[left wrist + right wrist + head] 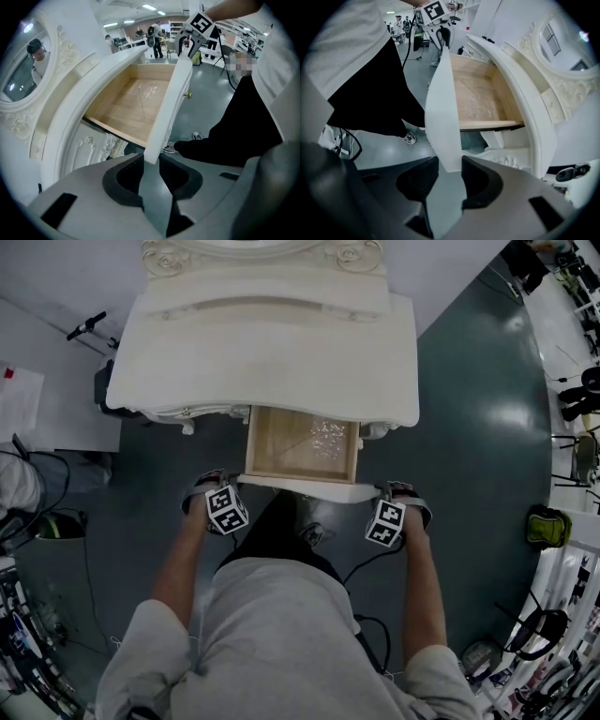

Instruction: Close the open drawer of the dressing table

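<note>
Grip set, push pending — left hand-held gripper (151,163) and right hand-held gripper (450,165) each pinch an end of the drawer front (305,488), drawer (291,442) pulled out at the desk's (262,343) near edge — next, I judge, an even shove toward the far side.

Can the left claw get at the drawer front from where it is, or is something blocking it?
Yes, it seems so: the left claw straddles the left end of the drawer front and looks closed on both its faces, with nothing in the way. The right claw grips the other end likewise.
</note>
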